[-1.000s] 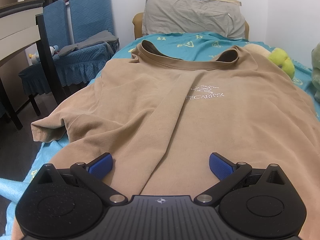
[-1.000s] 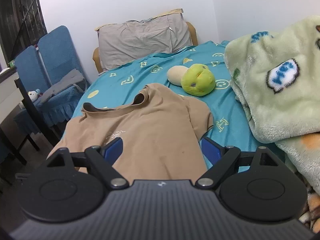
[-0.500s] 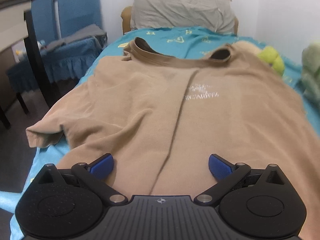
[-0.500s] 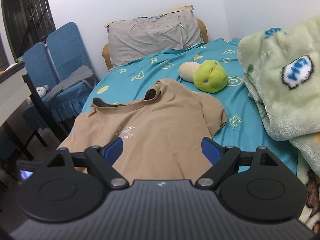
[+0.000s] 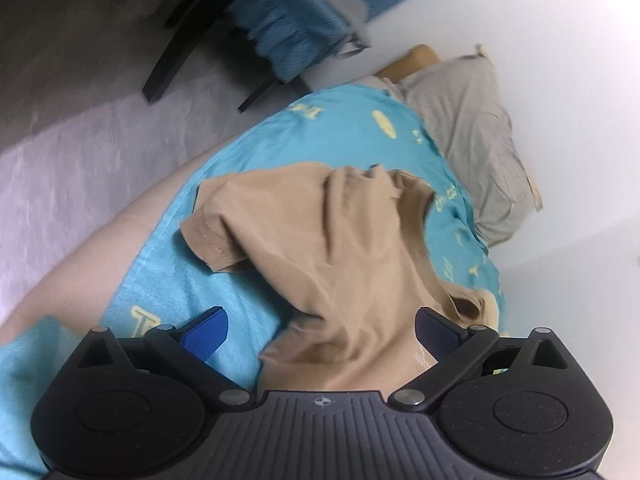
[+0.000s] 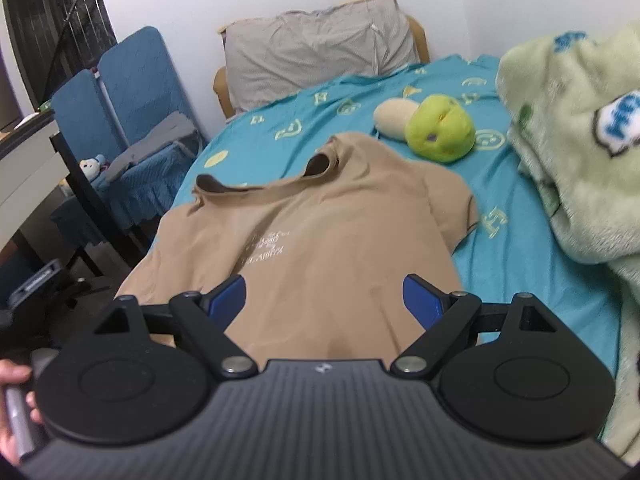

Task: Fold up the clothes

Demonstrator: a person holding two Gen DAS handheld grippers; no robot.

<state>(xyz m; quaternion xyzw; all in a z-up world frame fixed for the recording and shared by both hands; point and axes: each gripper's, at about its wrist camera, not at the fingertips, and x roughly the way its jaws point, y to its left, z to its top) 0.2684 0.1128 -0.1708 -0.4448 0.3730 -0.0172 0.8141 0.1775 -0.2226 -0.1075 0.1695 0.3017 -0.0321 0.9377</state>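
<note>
Rolling sideways since a moment ago, the left gripper point(image 5: 320, 330) and right gripper point(image 6: 324, 296) keep jaws apart over the shirt point(image 6: 320, 232).

The left tongs point(image 5: 320, 330) are rolled sharply to one side, their two blue-padded fingers spread wide with nothing between them. The right tongs point(image 6: 325, 297) sit level, fingers likewise spread wide and empty. A bare hand point(image 6: 14, 408) grips a grey handle just left of the right tongs.
</note>
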